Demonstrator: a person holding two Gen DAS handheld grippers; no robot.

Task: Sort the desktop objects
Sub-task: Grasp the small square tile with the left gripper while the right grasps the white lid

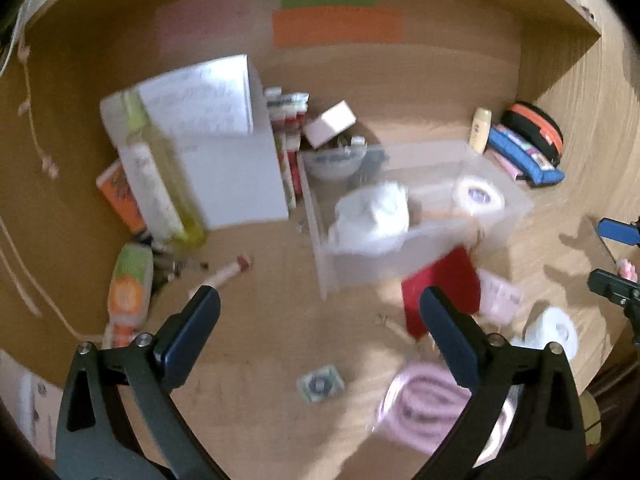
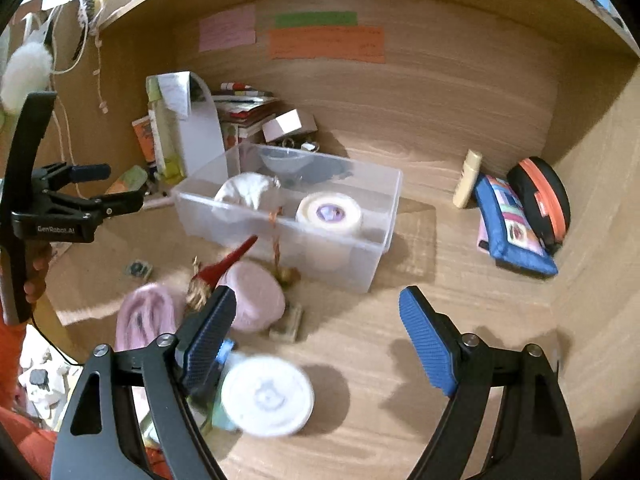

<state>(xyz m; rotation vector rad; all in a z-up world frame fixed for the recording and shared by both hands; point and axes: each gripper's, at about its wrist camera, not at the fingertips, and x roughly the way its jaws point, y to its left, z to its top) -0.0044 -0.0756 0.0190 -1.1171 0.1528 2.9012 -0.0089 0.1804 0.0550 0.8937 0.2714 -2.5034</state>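
Observation:
A clear plastic bin point(image 2: 372, 216) stands mid-desk and holds a white crumpled item point(image 2: 246, 192) and a tape roll point(image 2: 330, 210); the bin also shows in the left wrist view point(image 1: 360, 268). In front of it lie a red pouch point(image 1: 444, 284), pink items point(image 2: 256, 296), a pink coiled cable point(image 1: 424, 404) and a white roll point(image 2: 268, 396). My left gripper point(image 1: 320, 308) is open and empty above the desk. My right gripper point(image 2: 316, 316) is open and empty above the white roll.
A white box point(image 1: 232, 168), a yellow-green bottle point(image 1: 156, 168) and stacked books point(image 2: 244, 112) stand at the back left. A blue pouch point(image 2: 516, 232), an orange-black case point(image 2: 540, 196) and a small cream bottle point(image 2: 468, 178) lie right. A small packet point(image 1: 320, 384) lies on the desk.

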